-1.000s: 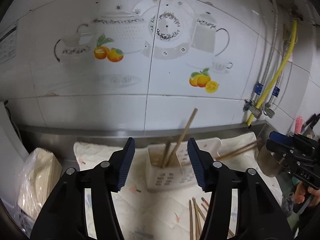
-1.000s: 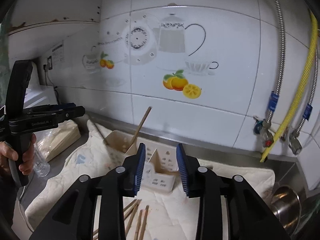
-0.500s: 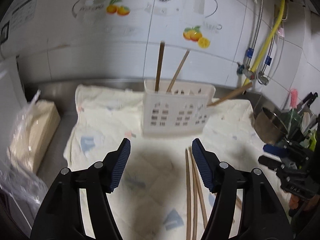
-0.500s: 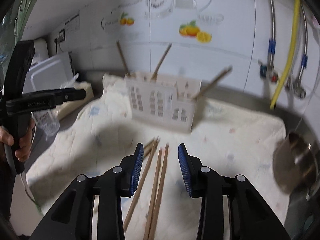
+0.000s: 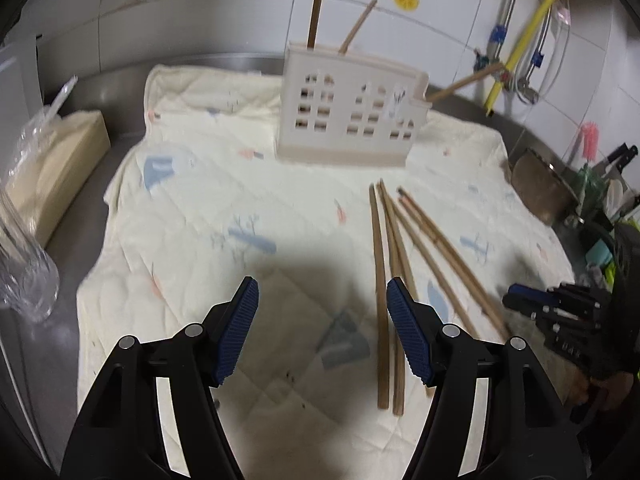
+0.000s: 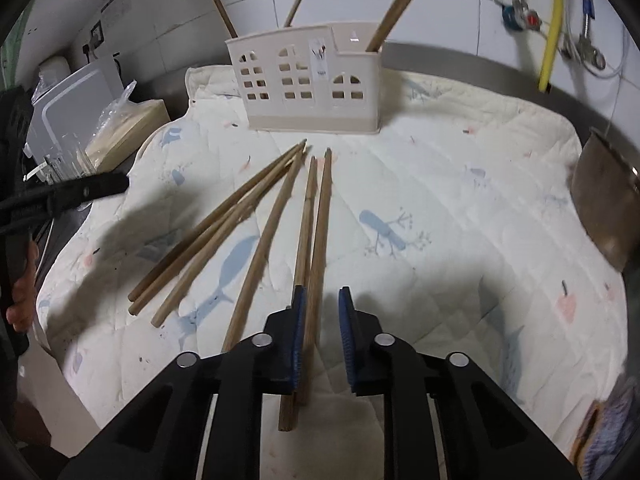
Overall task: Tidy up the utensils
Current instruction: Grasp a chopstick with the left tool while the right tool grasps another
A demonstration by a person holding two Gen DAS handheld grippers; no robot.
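Observation:
Several loose wooden chopsticks (image 6: 240,232) lie fanned out on a quilted white cloth (image 6: 440,184). Behind them stands a cream slotted utensil holder (image 6: 312,88) with three chopsticks (image 6: 400,4) leaning in it. My right gripper (image 6: 322,304) hangs low over the near ends of the rightmost pair. Its jaws are closing, with one chopstick (image 6: 318,240) running between them beside the left pad and a gap still showing to the right pad. My left gripper (image 5: 322,300) is open over bare cloth, just left of the chopsticks (image 5: 380,280), with nothing between its fingers. The holder (image 5: 348,120) stands beyond it.
A steel pot (image 6: 608,200) sits at the cloth's right edge. At the left are a plastic-wrapped tissue pack (image 5: 52,164) and a clear glass (image 5: 24,272). A yellow hose (image 6: 550,28) and metal pipes run down the tiled wall. A person's hand (image 6: 20,304) holds the left gripper.
Both grippers have sunk and tipped down from the wall toward the cloth. The right jaws have narrowed around a chopstick. The left jaws have widened a little.

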